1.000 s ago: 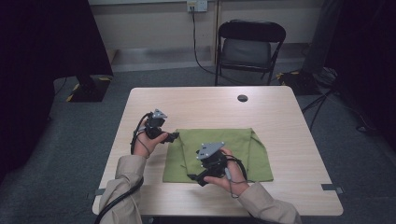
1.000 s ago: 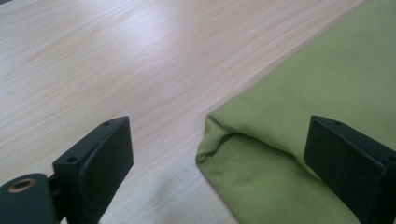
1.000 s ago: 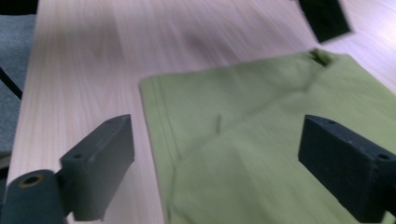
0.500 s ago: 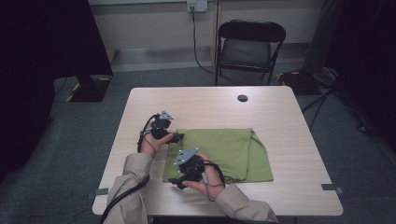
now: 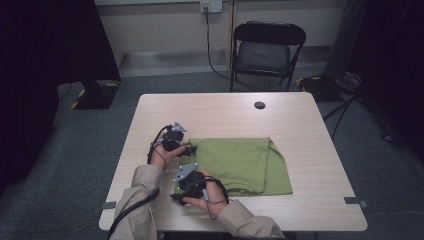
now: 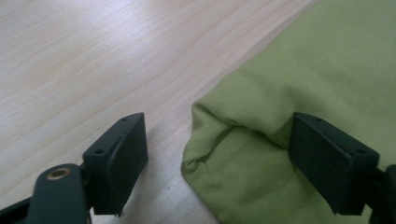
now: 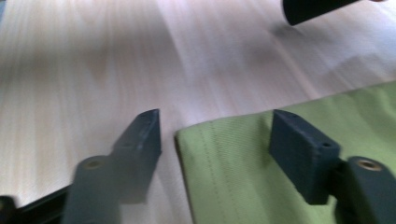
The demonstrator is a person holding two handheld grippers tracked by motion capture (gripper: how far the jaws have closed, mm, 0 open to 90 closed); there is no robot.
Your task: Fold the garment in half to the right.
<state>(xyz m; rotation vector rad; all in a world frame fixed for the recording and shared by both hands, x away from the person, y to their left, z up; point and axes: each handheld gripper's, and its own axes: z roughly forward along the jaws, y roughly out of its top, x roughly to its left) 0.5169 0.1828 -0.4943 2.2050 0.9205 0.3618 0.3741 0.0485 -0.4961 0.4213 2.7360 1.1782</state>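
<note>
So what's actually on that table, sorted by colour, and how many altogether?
Green: 1, the folded green cloth
Black: 3, the left gripper, the right gripper and a small round black thing near the far edge; what it is I cannot tell
Total: 4

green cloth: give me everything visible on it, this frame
The green cloth is an olive-green knit fabric, folded into a rough rectangle, lying flat on the near half of the wooden table. A lower layer sticks out along its right and near edges. Its left side has a rounded fold at the far corner and a stitched hem at the near corner. The left tongs straddle the far corner, the right tongs the near one; both have just been closing, the pads not yet pressing on it.
</note>
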